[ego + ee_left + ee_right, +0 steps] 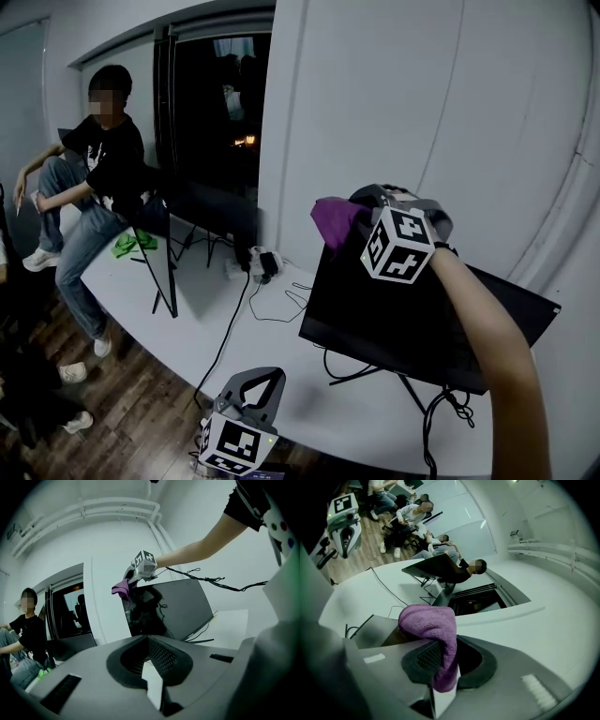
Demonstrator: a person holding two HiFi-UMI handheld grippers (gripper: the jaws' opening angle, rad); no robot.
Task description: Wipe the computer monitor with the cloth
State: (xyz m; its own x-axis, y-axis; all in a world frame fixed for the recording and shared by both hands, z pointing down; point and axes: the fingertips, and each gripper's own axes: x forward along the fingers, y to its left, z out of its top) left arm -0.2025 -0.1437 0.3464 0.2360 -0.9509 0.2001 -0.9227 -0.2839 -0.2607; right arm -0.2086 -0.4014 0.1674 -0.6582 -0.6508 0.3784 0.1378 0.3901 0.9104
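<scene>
A black computer monitor [412,323] stands tilted on the white table [281,375], its screen dark. My right gripper [361,216] is shut on a purple cloth [335,220], which is at the monitor's top left corner. The right gripper view shows the cloth [432,627] bunched over the jaws [440,665], above the monitor's edge [370,630]. Low at the table's front edge my left gripper [270,375] is shut and holds nothing. From the left gripper view [151,670] the cloth [121,588] touches the monitor [180,609] at its upper corner.
A person [98,173] sits on the table's far left end beside a green cloth [131,244]. Two more monitors [167,258] [214,211] stand further along the table. Cables [272,305] and a power strip [258,262] lie between them. The wall is close behind.
</scene>
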